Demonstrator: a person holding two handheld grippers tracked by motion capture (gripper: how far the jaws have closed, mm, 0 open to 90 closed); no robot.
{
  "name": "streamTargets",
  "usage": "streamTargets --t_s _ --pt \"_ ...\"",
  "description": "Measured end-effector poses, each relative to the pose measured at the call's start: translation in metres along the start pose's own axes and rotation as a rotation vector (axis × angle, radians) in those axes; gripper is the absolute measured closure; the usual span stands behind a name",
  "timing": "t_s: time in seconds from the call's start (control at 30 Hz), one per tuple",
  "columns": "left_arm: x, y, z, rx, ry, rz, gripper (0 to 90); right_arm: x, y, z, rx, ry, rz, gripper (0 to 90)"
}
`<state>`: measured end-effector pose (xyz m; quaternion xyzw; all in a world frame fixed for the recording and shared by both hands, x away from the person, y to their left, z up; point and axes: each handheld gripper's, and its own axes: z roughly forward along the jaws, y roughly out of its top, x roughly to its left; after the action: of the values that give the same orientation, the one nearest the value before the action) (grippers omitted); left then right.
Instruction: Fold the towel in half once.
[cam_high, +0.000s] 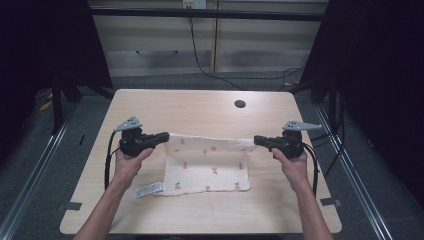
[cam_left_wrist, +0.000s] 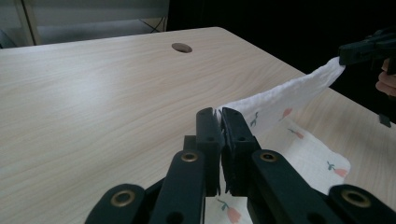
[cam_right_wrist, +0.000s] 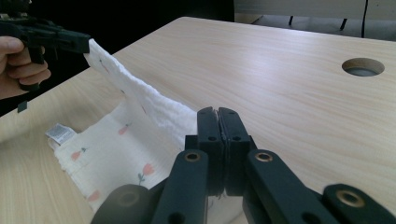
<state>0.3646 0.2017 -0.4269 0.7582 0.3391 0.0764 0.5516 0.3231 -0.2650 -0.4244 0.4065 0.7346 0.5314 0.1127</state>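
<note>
So at roughly 9 o'clock from the table's middle in the high view, the left gripper (cam_high: 164, 137) is seen clamped down tight on the far-left corner of the cloth (cam_high: 207, 170). In the left gripper view the jaws are pressed fully together with a bit of white fabric (cam_left_wrist: 280, 100) pinched between the pads, so that corner is properly caught.

The cloth itself, white with little flower prints, is spread across the middle of the table (cam_high: 200, 107). Its near half is lying flat, a tag (cam_high: 149, 190) is poking out at about 7 o'clock, and the far edge is lifted and pulled taut between the two grippers.

Over at 3 o'clock, the right gripper (cam_high: 258, 140) is closed hard on the far-right corner, which is confirmed in the right gripper view where the jaws (cam_right_wrist: 217, 116) are shut with fabric (cam_right_wrist: 140, 100) trailing off them.

Looks like a fold toward the near edge is being set up. To get it neat, both corners should be carried at matching height and pace, the tension should be kept even so the edge isn't skewed, and the corners should be laid square on the near ones before anything is released. The cable hole (cam_high: 240, 104) at 12 o'clock isn't in the way.
</note>
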Motion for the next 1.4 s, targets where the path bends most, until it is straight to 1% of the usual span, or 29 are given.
streamTargets --t_s 0.1,0.13,0.17,0.2,0.27,0.3,0.37,0.4,0.47,0.53,0.57,0.63,0.7,0.73,0.77,0.8,0.83,0.87,0.9,0.93,0.97,1.0,1.03,1.07,1.1,1.2,1.27,1.37,1.4 --pt "-0.006 -0.002 -0.005 0.001 -0.009 0.017 86.6 0.003 -0.008 -0.003 0.006 0.001 0.001 88.9" --pt "-0.008 -0.003 -0.006 0.0 -0.013 0.024 86.5 0.005 -0.013 -0.005 0.009 0.001 -0.002 88.9" --pt "-0.013 -0.005 -0.008 0.001 -0.014 0.035 86.5 0.007 -0.016 -0.005 0.01 0.002 -0.005 88.9" --pt "-0.015 -0.007 -0.01 0.006 -0.015 0.044 86.5 0.009 -0.018 -0.006 0.015 0.003 -0.007 88.9" --pt "-0.017 -0.008 -0.011 0.003 -0.015 0.046 86.5 0.01 -0.02 -0.006 0.017 0.005 -0.01 88.9" --pt "-0.021 -0.012 -0.013 0.003 -0.013 0.047 86.5 0.014 -0.023 -0.008 0.027 0.006 -0.015 88.9" --pt "-0.023 -0.015 -0.014 0.0 -0.007 0.046 86.4 0.017 -0.026 -0.008 0.045 0.002 -0.028 88.9" --pt "-0.029 -0.018 -0.016 0.013 -0.019 0.072 86.4 0.019 -0.028 -0.008 0.055 -0.004 -0.033 88.8" --pt "-0.031 -0.02 -0.017 0.022 -0.021 0.08 86.3 0.022 -0.032 -0.009 0.069 -0.001 -0.045 88.8" --pt "-0.034 -0.024 -0.019 0.027 -0.023 0.082 86.3 0.023 -0.034 -0.009 0.073 -0.003 -0.041 88.9" --pt "-0.036 -0.029 -0.021 0.035 -0.031 0.086 86.3 0.024 -0.04 -0.009 0.082 -0.001 -0.036 88.9" --pt "-0.038 -0.036 -0.021 0.059 -0.036 0.09 86.3 0.025 -0.046 -0.01 0.089 0.001 -0.029 88.9" --pt "-0.039 -0.043 -0.022 0.08 -0.038 0.091 86.3 0.026 -0.051 -0.01 0.098 0.002 -0.031 88.8" --pt "-0.039 -0.043 -0.022 0.08 -0.038 0.091 86.3 0.028 -0.054 -0.01 0.104 0.002 -0.03 88.8" --pt "-0.04 -0.05 -0.024 0.107 -0.036 0.096 86.3 0.028 -0.055 -0.011 0.108 0.001 -0.028 88.8" --pt "-0.04 -0.05 -0.024 0.107 -0.036 0.096 86.2 0.028 -0.055 -0.011 0.108 0.001 -0.028 88.8" --pt "-0.041 -0.057 -0.025 0.129 -0.034 0.097 86.1 0.029 -0.059 -0.011 0.115 0.003 -0.029 88.8" --pt "-0.041 -0.057 -0.025 0.129 -0.034 0.097 86.1 0.029 -0.059 -0.011 0.115 0.003 -0.029 88.8" --pt "-0.041 -0.06 -0.025 0.146 -0.031 0.095 86.1 0.03 -0.06 -0.011 0.121 0.002 -0.029 88.8" --pt "-0.042 -0.067 -0.025 0.169 -0.034 0.099 86.0 0.031 -0.064 -0.01 0.133 0.003 -0.03 88.8" --pt "-0.042 -0.071 -0.025 0.182 -0.034 0.1 85.9 0.031 -0.067 -0.009 0.142 0.001 -0.036 88.8" --pt "-0.043 -0.074 -0.024 0.193 -0.035 0.1 85.7 0.032 -0.069 -0.008 0.145 0.001 -0.025 88.7" --pt "-0.043 -0.074 -0.024 0.193 -0.035 0.1 85.7 0.032 -0.069 -0.008 0.145 0.001 -0.025 88.7" --pt "-0.044 -0.078 -0.023 0.212 -0.041 0.094 85.7 0.032 -0.072 -0.007 0.153 0.005 -0.025 88.8" --pt "-0.046 -0.085 -0.021 0.25 -0.04 0.112 86.0 0.034 -0.075 -0.006 0.169 0.004 -0.029 88.5" --pt "-0.045 -0.09 -0.022 0.263 -0.044 0.1 86.0 0.036 -0.076 -0.006 0.181 0.009 -0.04 88.3" --pt "-0.043 -0.091 -0.024 0.252 -0.038 0.087 85.7 0.04 -0.078 -0.009 0.194 0.013 -0.04 87.9" --pt "-0.04 -0.09 -0.026 0.237 -0.037 0.073 85.5 0.04 -0.083 -0.011 0.2 0.02 -0.031 85.9" --pt "-0.04 -0.09 -0.026 0.237 -0.037 0.073 85.5 0.04 -0.084 -0.011 0.204 0.018 -0.035 86.2"
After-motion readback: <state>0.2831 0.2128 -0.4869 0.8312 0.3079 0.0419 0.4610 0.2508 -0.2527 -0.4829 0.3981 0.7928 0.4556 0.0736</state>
